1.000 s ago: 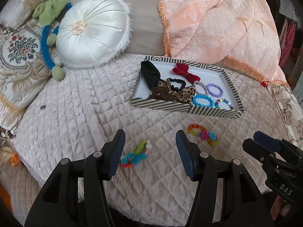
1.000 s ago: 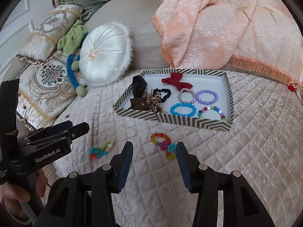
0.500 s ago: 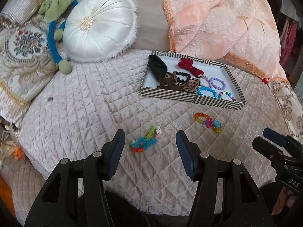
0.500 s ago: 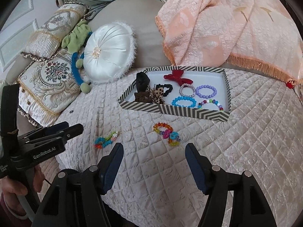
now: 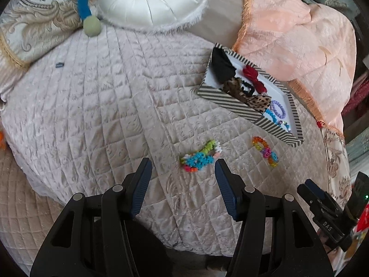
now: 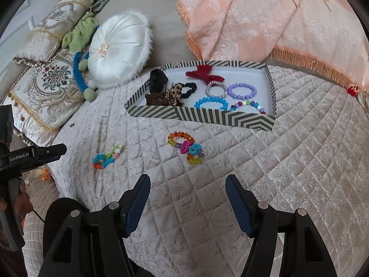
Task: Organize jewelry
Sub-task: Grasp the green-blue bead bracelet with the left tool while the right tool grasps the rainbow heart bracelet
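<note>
A striped box point(image 6: 207, 115) point(image 5: 226, 102) on the quilted bed holds several bead bracelets, hair ties and a red bow point(image 6: 204, 75). Two pieces lie loose on the quilt in front of it: a blue-green bead bracelet point(image 5: 199, 157) point(image 6: 107, 157) and a multicolour bead bracelet point(image 6: 186, 147) point(image 5: 265, 151). My left gripper point(image 5: 183, 164) is open and empty, its jaws to either side of the blue-green bracelet and just short of it. My right gripper point(image 6: 188, 182) is open and empty, a little short of the multicolour bracelet.
A round white cushion point(image 6: 118, 48) point(image 5: 152, 0), an embroidered pillow point(image 6: 43, 87) and a green-and-blue plush toy point(image 6: 80, 69) lie at the back left. A peach fringed blanket point(image 6: 276, 20) point(image 5: 297, 41) is heaped behind the box. The bed's edge runs under both grippers.
My left gripper has swung left and tilted, so the blue-green bracelet now lies between its fingertips. My right gripper has opened wider and drawn back slightly.
</note>
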The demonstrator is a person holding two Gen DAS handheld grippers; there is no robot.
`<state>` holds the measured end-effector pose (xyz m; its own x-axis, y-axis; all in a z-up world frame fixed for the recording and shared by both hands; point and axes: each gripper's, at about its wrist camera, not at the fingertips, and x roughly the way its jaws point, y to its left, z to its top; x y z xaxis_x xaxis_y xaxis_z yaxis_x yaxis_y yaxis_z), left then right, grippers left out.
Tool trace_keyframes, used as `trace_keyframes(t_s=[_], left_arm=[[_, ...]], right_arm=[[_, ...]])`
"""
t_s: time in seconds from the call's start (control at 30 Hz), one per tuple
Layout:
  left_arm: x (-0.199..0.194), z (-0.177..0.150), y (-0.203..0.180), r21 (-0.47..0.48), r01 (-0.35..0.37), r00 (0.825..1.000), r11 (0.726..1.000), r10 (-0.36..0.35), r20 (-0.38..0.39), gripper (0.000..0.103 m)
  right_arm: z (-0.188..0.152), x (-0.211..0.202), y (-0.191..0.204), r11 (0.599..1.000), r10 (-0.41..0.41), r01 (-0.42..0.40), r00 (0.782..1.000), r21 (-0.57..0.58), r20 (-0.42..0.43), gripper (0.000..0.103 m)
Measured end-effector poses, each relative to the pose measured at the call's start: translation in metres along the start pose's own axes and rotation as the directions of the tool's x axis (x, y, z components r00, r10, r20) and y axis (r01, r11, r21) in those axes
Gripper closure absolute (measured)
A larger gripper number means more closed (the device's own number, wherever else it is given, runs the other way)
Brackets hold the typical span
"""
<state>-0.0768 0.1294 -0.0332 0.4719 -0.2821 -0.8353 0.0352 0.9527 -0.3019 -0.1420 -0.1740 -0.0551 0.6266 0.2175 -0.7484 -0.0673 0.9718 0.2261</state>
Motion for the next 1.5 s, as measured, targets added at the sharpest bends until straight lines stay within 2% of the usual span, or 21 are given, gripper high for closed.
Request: trace_keyframes(t_s=[0.13, 0.23, 0.63, 0.77, 1.0, 1.03, 1.07, 1.1, 1.13, 1.17, 1.2, 1.23, 1.3, 1.5], left_arm=[[0.019, 0.001, -0.004, 0.019, 0.001, 0.999, 1.000, 0.000, -0.043, 0.046], [0.032, 0.001, -0.014, 0.069, -0.007, 0.997, 0.998, 0.012, -0.073, 0.046], [0.074, 0.004, -0.033, 0.167, -0.081, 0.989, 0.983, 0.100, -0.110, 0.046], [0.079, 0.004, -0.034, 0.178, -0.099, 0.987, 0.979, 0.119, -0.105, 0.046], [0.088, 0.004, -0.035, 0.192, -0.108, 0.985, 0.976, 0.131, -0.113, 0.046], [0.089, 0.004, -0.036, 0.193, -0.109, 0.985, 0.975, 0.132, -0.112, 0.046], [0.089, 0.004, -0.036, 0.195, -0.109, 0.985, 0.975, 0.133, -0.112, 0.047], [0.089, 0.004, -0.036, 0.192, -0.107, 0.986, 0.975, 0.129, -0.105, 0.048], [0.088, 0.005, -0.035, 0.184, -0.110, 0.987, 0.977, 0.129, -0.094, 0.060], [0.087, 0.005, -0.033, 0.178, -0.129, 0.986, 0.975, 0.145, -0.083, 0.068], [0.087, 0.007, -0.032, 0.174, -0.136, 0.986, 0.975, 0.151, -0.074, 0.086], [0.084, 0.009, -0.030, 0.160, -0.117, 0.989, 0.980, 0.130, -0.068, 0.091], [0.079, 0.013, -0.024, 0.118, -0.061, 0.995, 0.991, 0.070, -0.077, 0.091], [0.058, 0.021, -0.031, 0.113, -0.014, 0.999, 0.993, 0.018, -0.037, 0.091]], right_arm=[[0.003, 0.017, 0.001, 1.000, 0.003, -0.004, 1.000, -0.019, -0.030, 0.038], [0.010, 0.026, 0.002, 0.999, 0.009, -0.011, 0.999, -0.051, -0.036, 0.038], [0.053, 0.085, 0.005, 0.988, 0.019, -0.034, 0.994, -0.148, -0.106, 0.038], [0.059, 0.101, 0.003, 0.987, 0.021, -0.040, 0.992, -0.153, -0.126, 0.051], [0.059, 0.124, 0.005, 0.980, 0.005, -0.042, 0.983, -0.195, -0.186, 0.059], [0.059, 0.126, 0.006, 0.979, 0.006, -0.043, 0.983, -0.198, -0.183, 0.066], [0.060, 0.128, 0.007, 0.980, 0.012, -0.047, 0.983, -0.195, -0.181, 0.077], [0.061, 0.129, 0.006, 0.981, 0.027, -0.061, 0.983, -0.185, -0.181, 0.080], [0.062, 0.129, 0.006, 0.982, 0.038, -0.071, 0.983, -0.176, -0.182, 0.090], [0.063, 0.129, 0.006, 0.982, 0.062, -0.092, 0.981, -0.164, -0.182, 0.092], [0.063, 0.128, 0.006, 0.983, 0.068, -0.097, 0.981, -0.157, -0.181, 0.093], [0.063, 0.126, 0.007, 0.983, 0.073, -0.101, 0.982, -0.153, -0.177, 0.094], [0.063, 0.119, 0.004, 0.984, 0.092, -0.114, 0.982, -0.133, -0.163, 0.094], [0.068, 0.079, -0.005, 0.984, 0.158, -0.164, 0.984, -0.069, -0.083, 0.094]])
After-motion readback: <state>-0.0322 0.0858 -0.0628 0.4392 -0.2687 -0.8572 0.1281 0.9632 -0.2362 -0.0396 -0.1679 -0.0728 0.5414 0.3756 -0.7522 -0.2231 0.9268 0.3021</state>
